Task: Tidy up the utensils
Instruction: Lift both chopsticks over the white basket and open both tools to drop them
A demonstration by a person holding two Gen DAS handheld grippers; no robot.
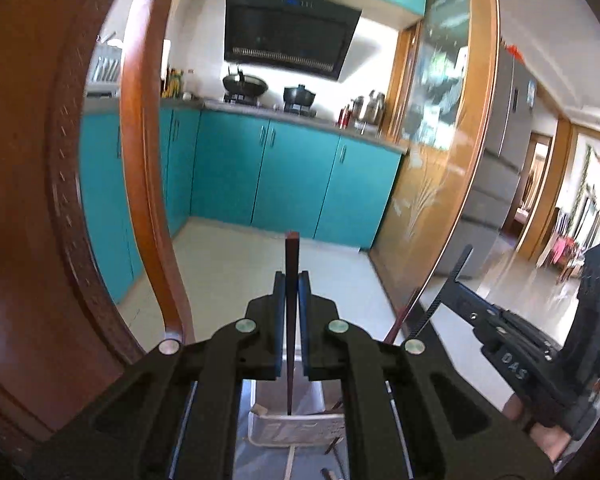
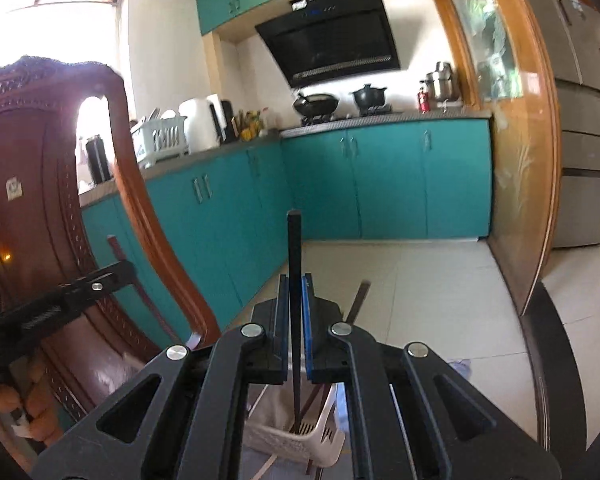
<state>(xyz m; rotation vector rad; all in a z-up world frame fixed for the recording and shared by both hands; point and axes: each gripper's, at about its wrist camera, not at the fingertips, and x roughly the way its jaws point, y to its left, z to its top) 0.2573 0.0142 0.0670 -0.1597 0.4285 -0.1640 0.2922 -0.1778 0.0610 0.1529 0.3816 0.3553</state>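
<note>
My left gripper [image 1: 292, 280] is shut on a reddish-brown chopstick [image 1: 291, 256] held upright, its lower tip above a white slotted utensil basket [image 1: 296, 432]. My right gripper [image 2: 295, 280] is shut on a black chopstick [image 2: 295, 240], also upright, its lower end inside the white basket [image 2: 320, 440]. Another brown chopstick [image 2: 358, 300] leans out of the basket to the right. The right gripper [image 1: 512, 344] shows at the right of the left wrist view, and the left gripper [image 2: 60, 300] at the left of the right wrist view.
A carved wooden chair back [image 1: 40, 200] stands close on the left. Teal kitchen cabinets [image 2: 380, 180] and tiled floor [image 2: 440, 300] lie ahead. A wood-framed glass door [image 1: 440, 140] and a fridge [image 2: 584, 120] are on the right. Loose utensils [image 1: 332, 468] lie by the basket.
</note>
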